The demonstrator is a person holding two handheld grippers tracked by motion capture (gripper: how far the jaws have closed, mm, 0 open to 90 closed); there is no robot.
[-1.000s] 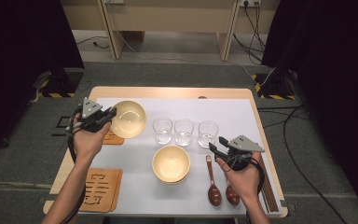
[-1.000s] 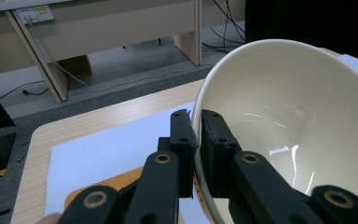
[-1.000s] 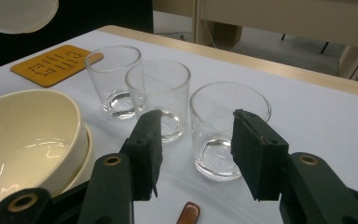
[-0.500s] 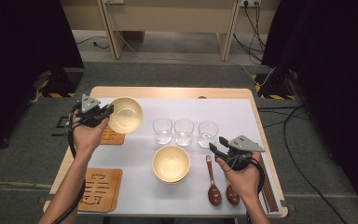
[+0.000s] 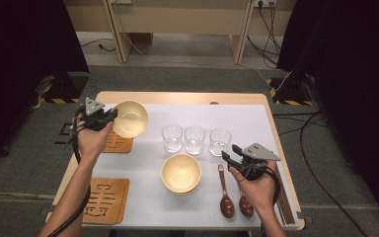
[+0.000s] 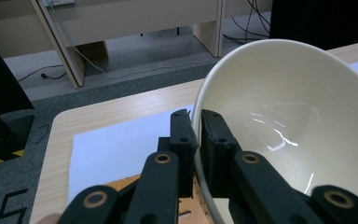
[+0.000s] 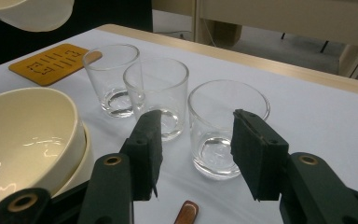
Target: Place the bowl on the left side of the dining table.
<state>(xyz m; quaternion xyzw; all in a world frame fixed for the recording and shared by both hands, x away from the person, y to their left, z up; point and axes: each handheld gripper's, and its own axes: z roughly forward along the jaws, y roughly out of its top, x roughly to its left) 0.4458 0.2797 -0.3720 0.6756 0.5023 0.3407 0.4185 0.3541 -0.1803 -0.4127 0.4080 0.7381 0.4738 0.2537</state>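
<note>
At upper left of the high view, our left gripper (image 5: 109, 117) pinches the rim of an empty cream bowl (image 5: 130, 118), held aloft. At lower right, our right gripper (image 5: 230, 159) gapes, holding nothing, near three empty glasses (image 5: 194, 139); stacked bowls (image 5: 181, 173) sit center, empty.

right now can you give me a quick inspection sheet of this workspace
surface: wooden table under a white sheet, flat
job's things: cream bowl lifted and tilted above the far wooden coaster; stacked cream bowls mid-table; three empty glasses in a row; two brown spoons near the right hand; near wooden coaster bare
clutter: dark sticks at the right edge
grippers: left gripper fingers clamp the lifted bowl's rim; right gripper open, aimed at the rightmost glass
cables: one loops from each gripper along the forearm; more on the floor
surroundings: grey carpet, wooden desk legs beyond, dark curtains at both sides
</note>
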